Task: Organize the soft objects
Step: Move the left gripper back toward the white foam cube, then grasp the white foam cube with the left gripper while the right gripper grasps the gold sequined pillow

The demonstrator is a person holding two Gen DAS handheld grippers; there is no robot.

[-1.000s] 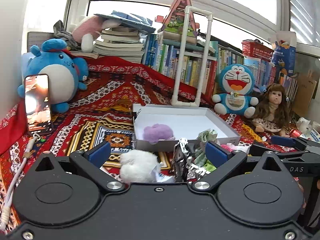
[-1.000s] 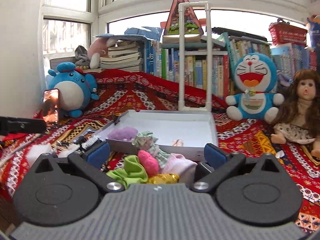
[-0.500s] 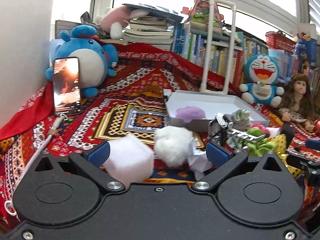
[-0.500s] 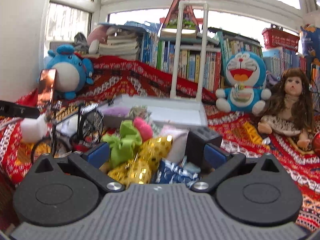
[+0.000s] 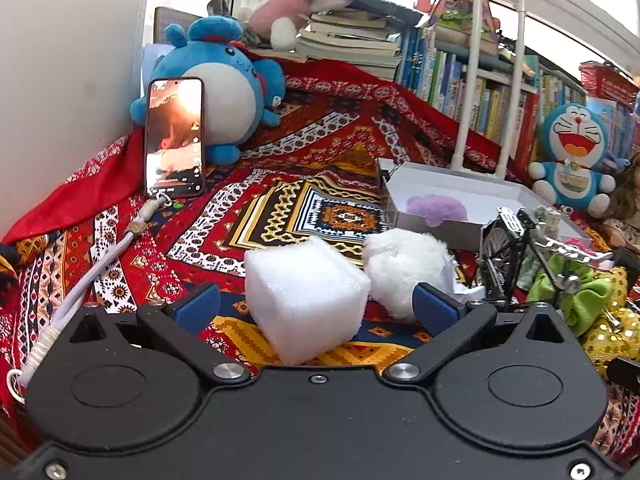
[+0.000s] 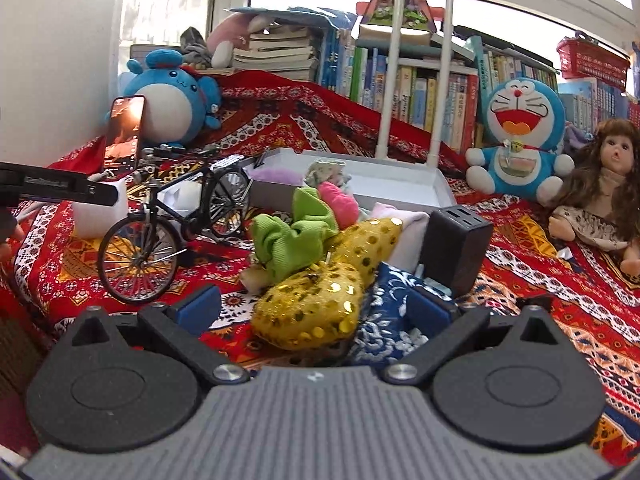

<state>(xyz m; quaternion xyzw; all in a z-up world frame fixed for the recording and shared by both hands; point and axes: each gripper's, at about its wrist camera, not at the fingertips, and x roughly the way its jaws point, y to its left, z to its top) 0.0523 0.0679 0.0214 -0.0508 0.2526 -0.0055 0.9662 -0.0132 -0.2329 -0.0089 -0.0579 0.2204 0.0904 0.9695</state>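
The white cube [image 5: 306,300] sits on the patterned cloth [image 5: 280,200] between the spread fingers of the left tongs [image 5: 316,306], touching neither pad as far as the left view shows. Just beside it, on its right, lies the white puff [image 5: 404,268], so close that the right-hand finger [image 5: 434,304] stands in front of the puff's lower edge. That is the first risk: closing from here could pinch puff and cube together, or shove the puff sideways into the toy bike [image 5: 516,256] next to it. The cube looks like light foam, so a grip taken off-centre, on a corner, may squeeze it out of the fingers rather than hold it.

The tray [image 5: 460,190] lies further back with a purple tuft [image 5: 436,208] already in it. The bike's bars and wheel stand between the cube and the tray's near wall, so a low carry could snag them and tip the bike.

The right tongs [image 6: 316,308] are released as well, their fingers framing the gold pouch [image 6: 316,304] and part of the blue cloth [image 6: 384,312] in a crowded heap with the green bow [image 6: 292,236] and a hard black block [image 6: 456,244]. Closing there might take two pieces at once, or drag the block along with them.
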